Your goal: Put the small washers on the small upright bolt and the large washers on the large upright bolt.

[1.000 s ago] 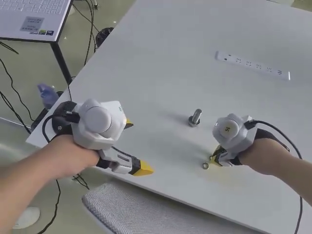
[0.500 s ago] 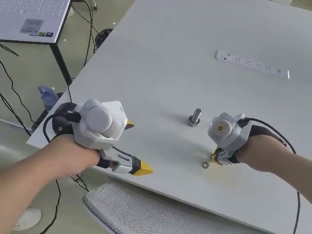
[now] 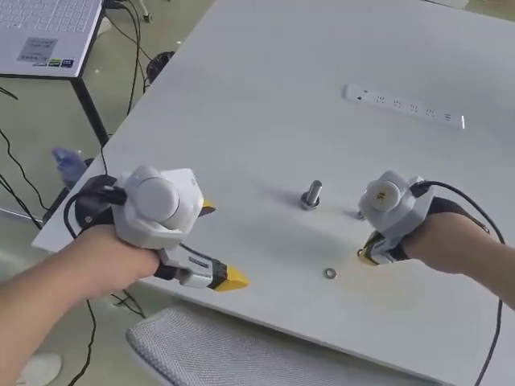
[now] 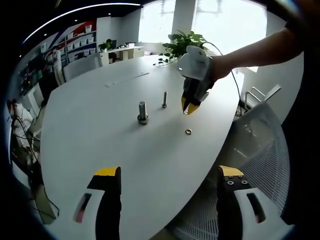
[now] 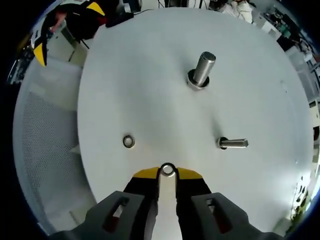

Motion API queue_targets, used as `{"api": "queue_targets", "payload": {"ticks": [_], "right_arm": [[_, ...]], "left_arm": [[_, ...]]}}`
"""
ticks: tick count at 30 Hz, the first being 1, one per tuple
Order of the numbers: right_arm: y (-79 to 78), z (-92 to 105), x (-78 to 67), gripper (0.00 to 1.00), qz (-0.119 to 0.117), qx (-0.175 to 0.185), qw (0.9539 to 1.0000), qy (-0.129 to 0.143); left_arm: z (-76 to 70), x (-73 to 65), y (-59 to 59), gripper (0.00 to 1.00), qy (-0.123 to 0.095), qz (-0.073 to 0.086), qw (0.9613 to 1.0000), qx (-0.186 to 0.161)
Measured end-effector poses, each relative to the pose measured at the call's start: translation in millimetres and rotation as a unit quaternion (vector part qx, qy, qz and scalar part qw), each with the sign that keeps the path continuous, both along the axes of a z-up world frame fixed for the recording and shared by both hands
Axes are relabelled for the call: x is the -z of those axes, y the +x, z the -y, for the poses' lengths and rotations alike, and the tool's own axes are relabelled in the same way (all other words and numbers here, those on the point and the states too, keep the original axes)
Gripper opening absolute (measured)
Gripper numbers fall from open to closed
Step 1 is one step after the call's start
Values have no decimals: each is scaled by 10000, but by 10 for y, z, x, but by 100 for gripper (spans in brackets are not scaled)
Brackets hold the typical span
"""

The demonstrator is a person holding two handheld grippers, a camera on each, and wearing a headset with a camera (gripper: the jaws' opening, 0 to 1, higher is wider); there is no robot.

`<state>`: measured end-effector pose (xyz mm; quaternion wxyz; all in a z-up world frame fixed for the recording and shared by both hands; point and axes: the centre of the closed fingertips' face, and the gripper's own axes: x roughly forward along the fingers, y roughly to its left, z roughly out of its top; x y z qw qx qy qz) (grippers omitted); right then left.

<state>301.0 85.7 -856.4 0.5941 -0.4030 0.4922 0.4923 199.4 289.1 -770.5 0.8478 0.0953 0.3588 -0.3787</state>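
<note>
Right gripper [image 5: 168, 175] was drawn narrow, a washer [image 5: 168, 170] pinched between its yellow tips, low over the white surface [image 3: 265, 96] at the near right. Contact with the surface could not be told. A loose washer [image 5: 128, 141] lay flat just left of the tips. Large bolt [image 5: 202, 69] stood upright farther out. Small bolt [image 5: 232, 143] stood to its right, close to the right gripper. Left gripper [image 4: 168, 175] was spread wide with nothing between the jaws, at the near left edge, well apart from both bolts. Power strip [image 3: 406, 107] lay far right.
</note>
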Motion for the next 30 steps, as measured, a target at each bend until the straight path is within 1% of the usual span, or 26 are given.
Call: {"api": "queue_targets", "payload": {"ticks": [5, 7, 10, 13, 19, 23, 30], "right_arm": [[26, 85, -97, 12, 13, 72, 10000, -36], [73, 136, -111, 12, 18, 114, 9999, -26], [85, 160, -150, 12, -29, 199, 9998, 6], [100, 174, -190, 12, -26, 258, 9997, 17], [163, 158, -272, 12, 4, 295, 9996, 51], [248, 130, -335, 12, 40, 315, 9995, 67], [399, 56, -420, 12, 91, 410, 9989, 213]], "left_arm": [[20, -6, 12, 78, 14, 4, 10000, 15], [26, -13, 16, 77, 10, 9, 10000, 12], [28, -13, 15, 77, 22, -2, 10000, 10], [31, -14, 14, 77, 25, 0, 10000, 5], [26, -28, 17, 77, -14, 16, 10000, -40], [11, -17, 21, 78, -5, 2, 10000, -48], [2, -23, 37, 80, -18, 2, 10000, -70]]}}
